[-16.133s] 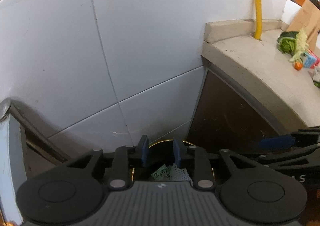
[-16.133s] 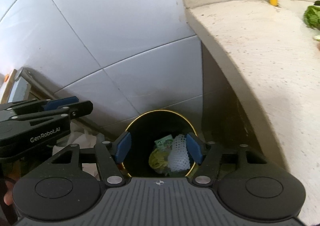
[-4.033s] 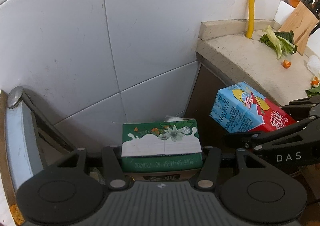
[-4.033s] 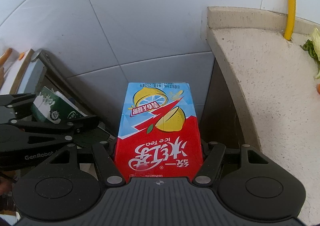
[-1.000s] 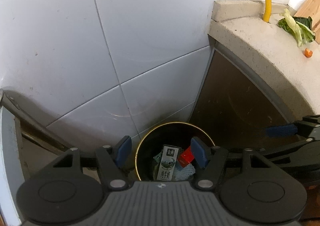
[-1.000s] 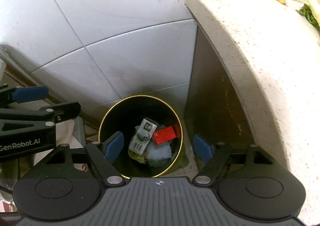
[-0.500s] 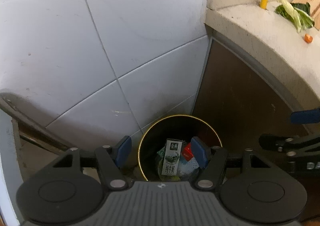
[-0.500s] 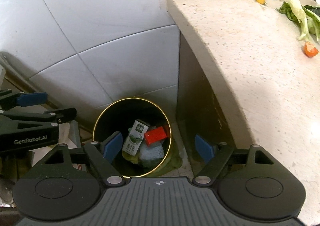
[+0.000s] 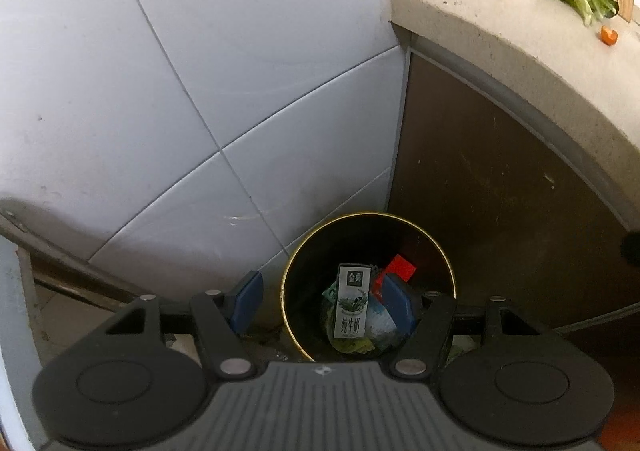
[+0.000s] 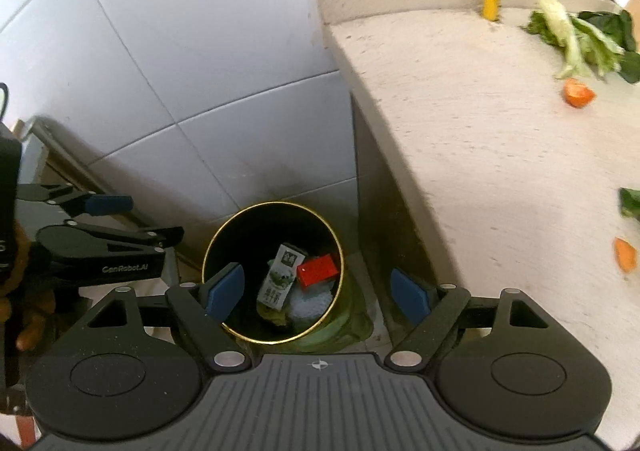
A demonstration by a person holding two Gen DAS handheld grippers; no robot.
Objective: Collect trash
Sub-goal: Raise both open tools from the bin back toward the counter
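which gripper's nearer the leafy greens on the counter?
Right. The right gripper is beside the counter edge; leafy greens lie ahead-right. The left gripper is beyond the bin.

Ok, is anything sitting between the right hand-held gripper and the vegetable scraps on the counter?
Nothing visible. The right hand-held gripper is open and empty, and the counter lies bare up to the leafy greens and orange piece.

1. Glossy white tiles [image 9: 248, 63] are shining at upper left.
2. The counter [image 10: 480, 139] is looking like rough, speckled stone.
3. The bin [image 10: 224, 239] is showing a shiny metal rim.
4. Printed cardboard cartons [image 10: 280, 277] are lying inside.
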